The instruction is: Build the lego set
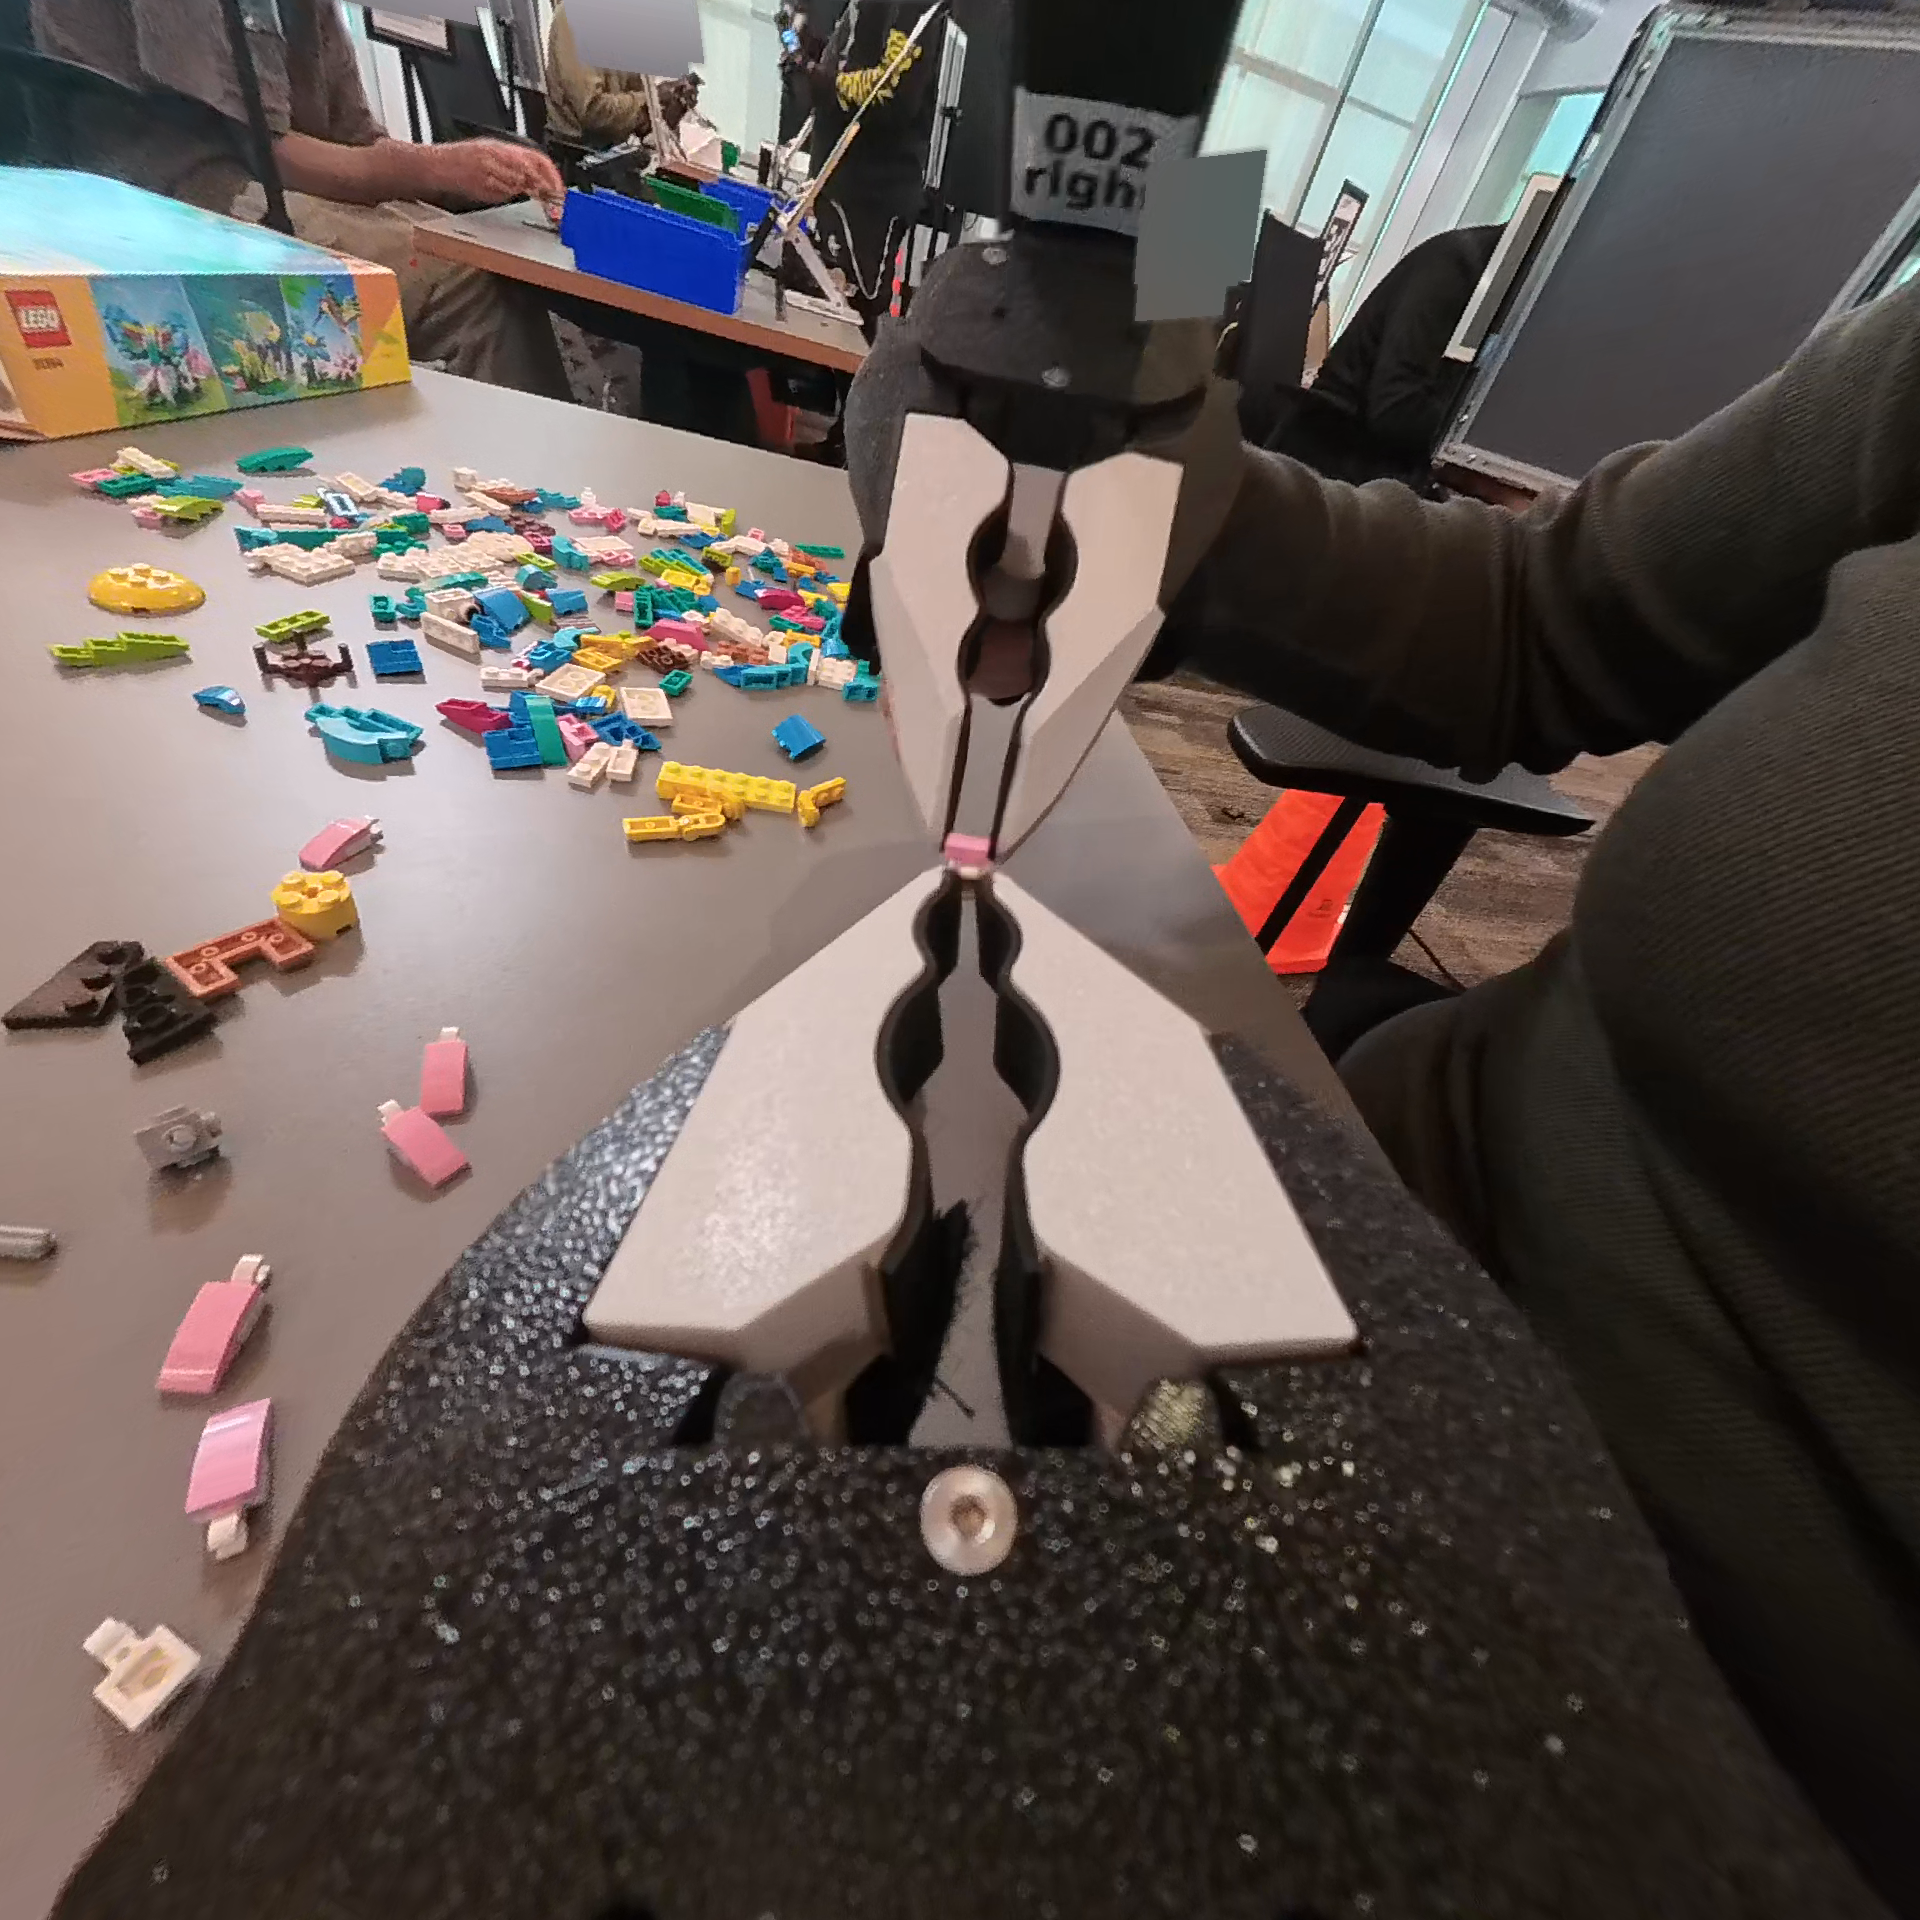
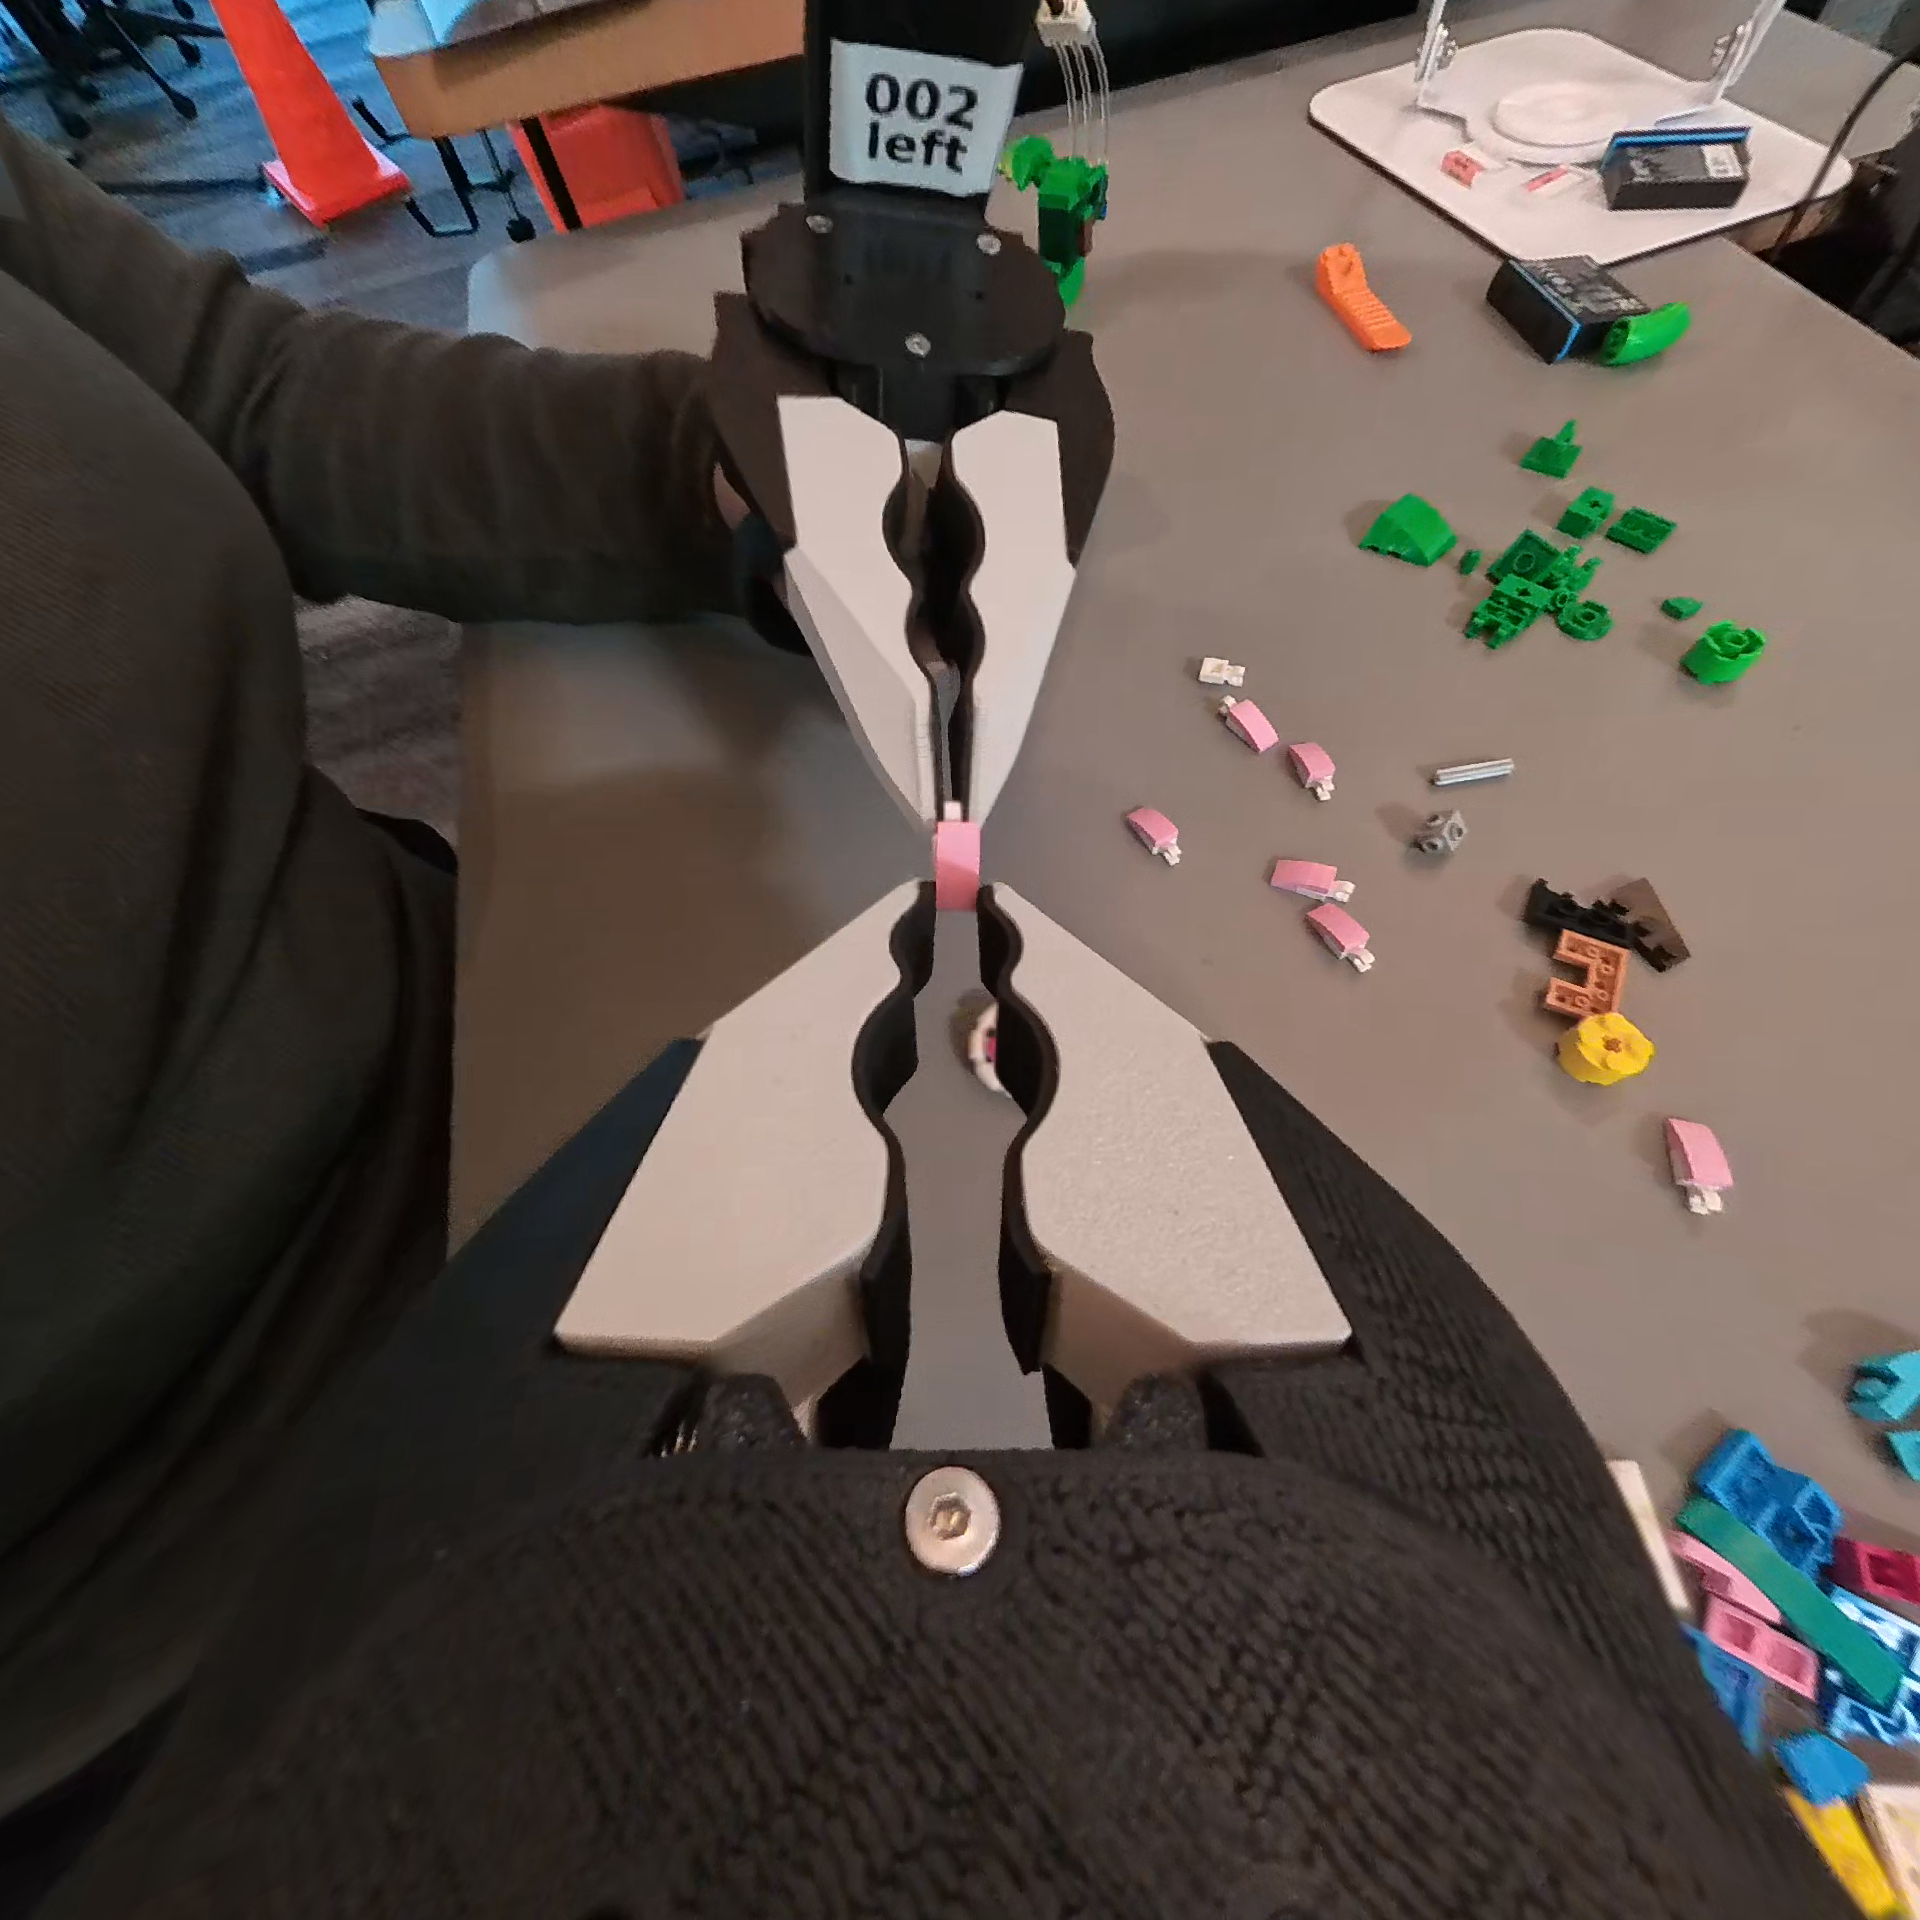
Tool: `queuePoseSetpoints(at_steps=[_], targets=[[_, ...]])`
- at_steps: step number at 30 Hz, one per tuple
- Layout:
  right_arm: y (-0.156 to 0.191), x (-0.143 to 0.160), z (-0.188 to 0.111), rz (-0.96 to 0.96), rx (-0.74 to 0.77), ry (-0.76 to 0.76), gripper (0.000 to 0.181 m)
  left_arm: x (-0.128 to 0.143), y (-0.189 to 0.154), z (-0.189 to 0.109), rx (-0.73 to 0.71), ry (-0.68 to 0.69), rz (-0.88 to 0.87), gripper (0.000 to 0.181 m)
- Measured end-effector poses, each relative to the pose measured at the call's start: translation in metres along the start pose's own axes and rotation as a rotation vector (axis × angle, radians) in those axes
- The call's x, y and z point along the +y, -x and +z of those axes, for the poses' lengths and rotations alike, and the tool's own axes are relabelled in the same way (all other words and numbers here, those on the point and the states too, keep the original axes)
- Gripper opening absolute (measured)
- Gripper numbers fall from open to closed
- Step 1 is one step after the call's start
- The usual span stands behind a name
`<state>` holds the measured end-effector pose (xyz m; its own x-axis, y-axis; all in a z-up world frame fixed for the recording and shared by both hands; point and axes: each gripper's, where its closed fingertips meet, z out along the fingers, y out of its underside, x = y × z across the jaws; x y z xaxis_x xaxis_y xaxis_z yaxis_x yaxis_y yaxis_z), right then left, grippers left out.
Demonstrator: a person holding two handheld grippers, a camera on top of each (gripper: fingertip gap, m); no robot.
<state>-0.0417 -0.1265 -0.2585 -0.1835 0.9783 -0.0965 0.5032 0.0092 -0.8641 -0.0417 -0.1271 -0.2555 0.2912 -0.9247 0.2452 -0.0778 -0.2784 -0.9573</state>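
Left wrist view shows my left gripper (image 1: 966, 883) and my right gripper (image 1: 971, 831) meeting tip to tip in the air, off the near edge of the grey table (image 1: 520, 1039). Between the tips sits the pink piece (image 1: 968, 850), a small curved brick.

Right gripper (image 2: 951, 904): jaws nearly together, clamped on one end of the pink piece (image 2: 956, 864). Left gripper (image 2: 951, 805): jaws drawn together at the opposite end, apparently on a small white part (image 2: 953, 810) joined or being joined there. Whether the two parts are fully seated I cannot tell.

Handling, as I judge it:
- Weight: negligible; the piece is hard, rigid plastic and will not deform.
- Surface: smooth and curved on top, so it may slip or pivot under a tip-only pinch.
- Hold points: grip across the flat side faces, not the curved face.
- Force: press along the line joining both grippers; off-axis push may flick the part out.

Similar pink-and-white assemblies (image 2: 1320, 881) lie on the table beside the pink piece, toward the yellow round brick (image 2: 1605, 1049).
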Motion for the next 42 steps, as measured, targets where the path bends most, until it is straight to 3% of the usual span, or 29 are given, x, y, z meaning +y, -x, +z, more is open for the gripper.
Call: queuePoseSetpoints(at_steps=[4,8,19,34,42], targets=[[-0.009,0.009,0.007,-0.071,0.054,0.066,0.006,0.01,0.012,0.001,-0.084,0.067,0.02,0.0],[-0.022,0.022,0.021,-0.174,0.086,0.17,0.007,0.035,0.033,0.0,-0.226,0.233,0.092,0.0],[-0.038,0.049,0.046,-0.199,-0.023,0.273,0.007,0.069,0.051,-0.006,-0.333,0.444,0.099,0.001],[-0.038,0.056,0.054,-0.175,-0.076,0.322,0.008,0.071,0.052,-0.006,-0.331,0.449,0.059,0.001],[-0.037,0.049,0.051,-0.149,-0.097,0.246,0.013,0.071,0.052,-0.006,-0.331,0.45,0.059,0.001]])
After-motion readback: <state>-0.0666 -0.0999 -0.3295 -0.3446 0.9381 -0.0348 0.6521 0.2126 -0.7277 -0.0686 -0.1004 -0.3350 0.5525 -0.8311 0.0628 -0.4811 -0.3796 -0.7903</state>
